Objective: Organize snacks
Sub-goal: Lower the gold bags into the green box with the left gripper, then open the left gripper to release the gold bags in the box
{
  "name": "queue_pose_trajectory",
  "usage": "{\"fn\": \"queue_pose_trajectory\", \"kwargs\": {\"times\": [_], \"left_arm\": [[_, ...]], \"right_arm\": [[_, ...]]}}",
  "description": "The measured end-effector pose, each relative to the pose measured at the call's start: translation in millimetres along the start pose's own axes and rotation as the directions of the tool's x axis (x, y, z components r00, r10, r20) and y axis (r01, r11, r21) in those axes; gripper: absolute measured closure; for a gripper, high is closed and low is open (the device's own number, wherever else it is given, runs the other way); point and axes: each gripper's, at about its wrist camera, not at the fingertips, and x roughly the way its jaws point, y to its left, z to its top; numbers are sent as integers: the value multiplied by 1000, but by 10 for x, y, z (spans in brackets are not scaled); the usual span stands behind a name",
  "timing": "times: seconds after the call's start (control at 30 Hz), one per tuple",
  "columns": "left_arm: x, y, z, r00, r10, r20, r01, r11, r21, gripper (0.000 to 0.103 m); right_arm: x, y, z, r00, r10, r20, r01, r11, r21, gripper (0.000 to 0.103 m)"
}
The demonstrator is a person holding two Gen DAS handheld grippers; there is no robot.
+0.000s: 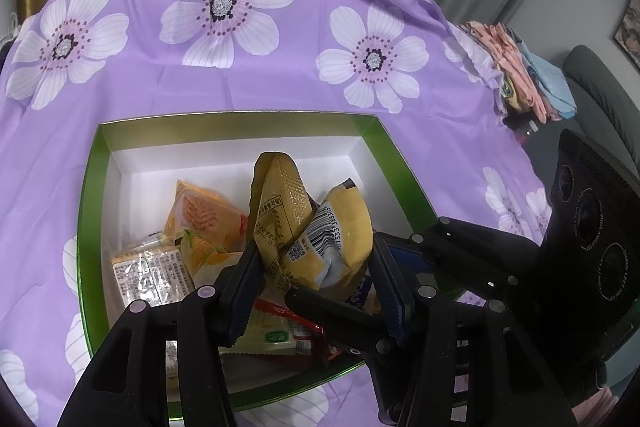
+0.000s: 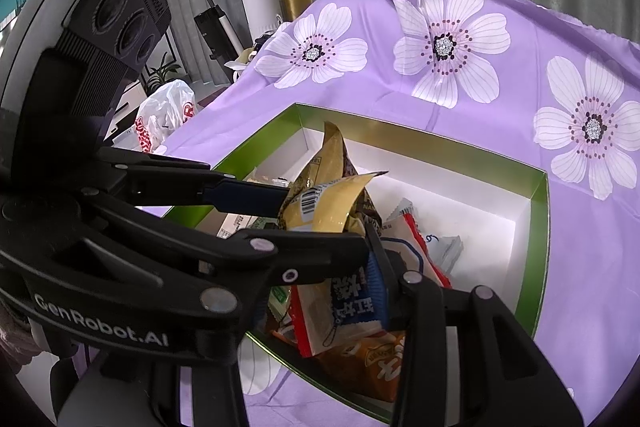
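Observation:
A green-rimmed box with a white inside lies on the purple flowered cloth and holds several snack packets. My left gripper is shut on a yellow snack packet with a barcode and holds it above the box. The same packet shows in the right wrist view, pinched between the left gripper's fingers. My right gripper is over the near part of the box, with a white and red packet between its fingers; I cannot tell if it grips it.
Orange packets and a clear-wrapped packet lie in the box's left half. A brown packet lies at its near edge. Folded cloths sit beyond the table's right edge. A plastic bag and a vacuum stand at left.

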Motion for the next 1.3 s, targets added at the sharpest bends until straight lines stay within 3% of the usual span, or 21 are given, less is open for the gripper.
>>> {"fn": "queue_pose_trajectory", "kwargs": {"times": [1.07, 1.2, 1.3], "left_arm": [[42, 62, -18, 1000, 17, -13, -17, 1000, -9, 49], [18, 67, -43, 998, 63, -20, -63, 998, -9, 35], [-20, 73, -52, 997, 79, -22, -80, 997, -10, 32]], "right_arm": [[8, 1, -24, 1000, -1, -19, 1, 1000, 15, 57], [14, 10, -21, 1000, -8, -29, 8, 1000, 21, 54], [-2, 13, -17, 999, -21, -35, 22, 999, 23, 51]]}}
